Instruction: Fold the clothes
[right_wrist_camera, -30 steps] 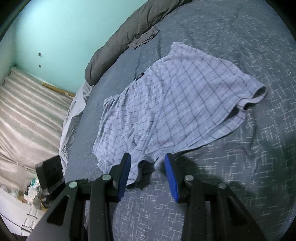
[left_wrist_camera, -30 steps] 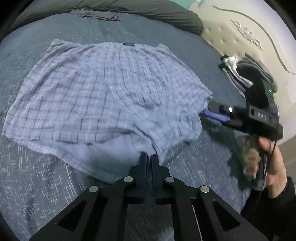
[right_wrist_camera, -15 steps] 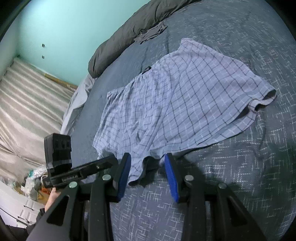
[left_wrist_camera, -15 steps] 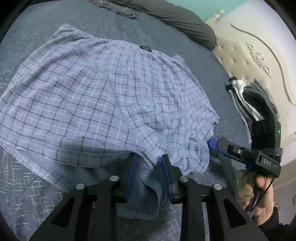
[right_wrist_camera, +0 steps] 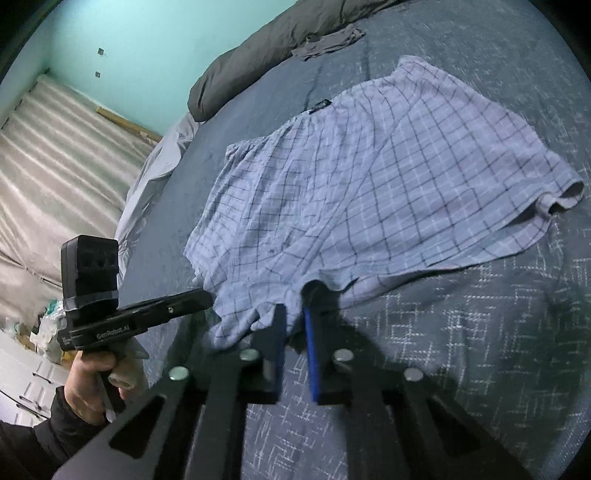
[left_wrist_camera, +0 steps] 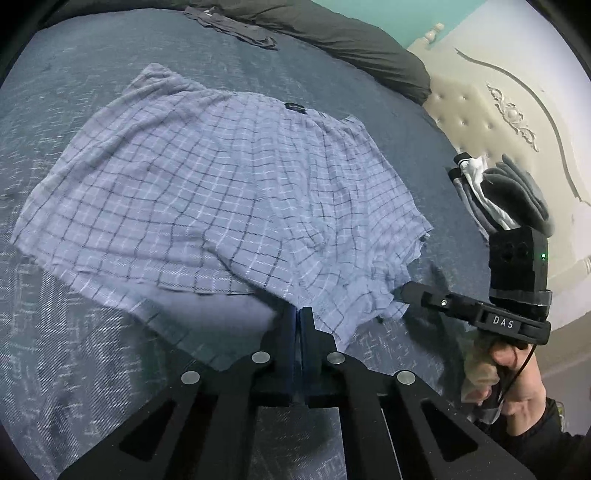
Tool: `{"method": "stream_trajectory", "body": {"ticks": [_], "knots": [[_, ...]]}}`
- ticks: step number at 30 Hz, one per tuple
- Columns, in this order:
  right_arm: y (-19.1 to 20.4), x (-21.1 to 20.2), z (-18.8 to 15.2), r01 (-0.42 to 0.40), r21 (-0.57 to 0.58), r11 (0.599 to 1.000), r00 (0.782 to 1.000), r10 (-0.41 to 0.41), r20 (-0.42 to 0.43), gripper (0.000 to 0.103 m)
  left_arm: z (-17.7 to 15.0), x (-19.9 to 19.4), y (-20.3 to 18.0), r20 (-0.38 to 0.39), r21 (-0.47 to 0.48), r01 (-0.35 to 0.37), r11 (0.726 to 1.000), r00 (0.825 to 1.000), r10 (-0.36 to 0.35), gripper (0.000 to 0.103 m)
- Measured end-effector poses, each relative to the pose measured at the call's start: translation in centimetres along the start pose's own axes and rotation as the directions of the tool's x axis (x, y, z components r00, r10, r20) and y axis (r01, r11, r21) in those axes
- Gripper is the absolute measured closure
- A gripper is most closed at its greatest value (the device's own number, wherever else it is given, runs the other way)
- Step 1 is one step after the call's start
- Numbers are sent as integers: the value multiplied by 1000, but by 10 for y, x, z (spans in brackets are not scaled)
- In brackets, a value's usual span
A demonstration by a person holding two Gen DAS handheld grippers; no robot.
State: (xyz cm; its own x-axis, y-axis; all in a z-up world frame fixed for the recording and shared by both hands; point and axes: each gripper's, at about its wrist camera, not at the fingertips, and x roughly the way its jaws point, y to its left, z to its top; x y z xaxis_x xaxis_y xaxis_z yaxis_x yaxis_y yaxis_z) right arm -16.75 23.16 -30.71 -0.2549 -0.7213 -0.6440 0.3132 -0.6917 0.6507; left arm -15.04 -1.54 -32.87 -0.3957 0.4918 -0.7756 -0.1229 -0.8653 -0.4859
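Where shorts [left_wrist_camera: 229, 199] lie: blue bedspread [left_wrist_camera: 74, 354], teal wall [right_wrist_camera: 140, 48].

one pair of checked shorts [left_wrist_camera: 221, 206], two hand-held grippers [left_wrist_camera: 297, 321], one dark garment [left_wrist_camera: 236, 27]

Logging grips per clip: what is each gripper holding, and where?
Both pinch the checked shorts at the near hem: left gripper mid-hem, right gripper the leg corner.

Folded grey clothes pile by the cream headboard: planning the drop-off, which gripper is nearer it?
Right. The right gripper holds the blue checked shorts by the hem on the side of the pile; the left gripper holds it farther away.
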Motion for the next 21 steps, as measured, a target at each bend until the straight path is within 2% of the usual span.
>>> {"method": "stream_trajectory", "body": {"ticks": [7, 11, 13, 14, 15, 16, 21], "knots": [[3, -13, -3, -32, -20, 999, 999, 32, 7, 102, -1, -3, 10, -6, -27, -6, 1000, 1000, 6, 101], [4, -13, -1, -50, -21, 999, 998, 51, 25, 102, -1, -4, 9, -6, -22, -15, 1000, 1000, 15, 101], [6, -10, 0, -64, -16, 998, 998, 64, 18, 98, 0, -6, 9, 3, -11, -24, 1000, 1000, 24, 101], [8, -9, 1, -61, -17, 998, 998, 62, 17, 96, 0, -6, 10, 3, -14, -21, 1000, 1000, 21, 101], [10, -7, 2, -59, -17, 998, 998, 59, 16, 80, 0, -5, 12, 0, -27, -17, 999, 1000, 17, 101], [10, -6, 2, -51, -18, 999, 999, 51, 15, 58, 0, -3, 15, -2, -39, -13, 999, 1000, 13, 101], [6, -3, 4, -41, 4, 999, 999, 40, 24, 56, 3, 3, 20, -1, -50, -46, 998, 999, 46, 101]]}}
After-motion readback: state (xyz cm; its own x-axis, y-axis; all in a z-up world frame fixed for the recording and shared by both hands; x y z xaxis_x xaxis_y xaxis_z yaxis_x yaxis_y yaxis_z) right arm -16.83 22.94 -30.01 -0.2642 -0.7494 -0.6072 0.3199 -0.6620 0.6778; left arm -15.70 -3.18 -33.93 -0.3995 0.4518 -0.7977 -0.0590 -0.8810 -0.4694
